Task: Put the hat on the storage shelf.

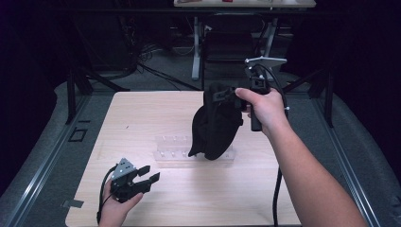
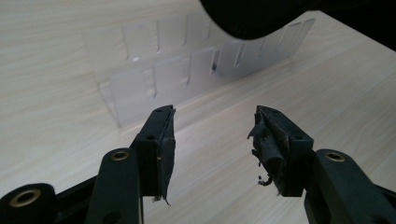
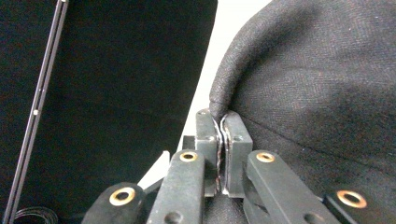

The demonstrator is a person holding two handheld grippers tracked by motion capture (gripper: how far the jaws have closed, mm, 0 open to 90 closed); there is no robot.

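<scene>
At the near bench (image 1: 198,198) edge, the left gripper (image 1: 147,174) is held released and empty. A black cloth bag (image 1: 215,125) is pinched at its top hem by the clenched right gripper (image 1: 231,94), dangling over a clear rack (image 1: 172,152). It looks soft, light, floppy; the hem is judged the best hold.

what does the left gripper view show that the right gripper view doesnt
The left gripper view alone: the left gripper with jaws standing apart and nothing between them, the clear plastic slotted rack and the pale wooden table.

The right gripper view alone: the right gripper, jaws clamped on a seam of cloth, before a dark background.

Both: the black fabric bag, its lower edge hanging above the rack in one, its woven surface close up in the other.
</scene>
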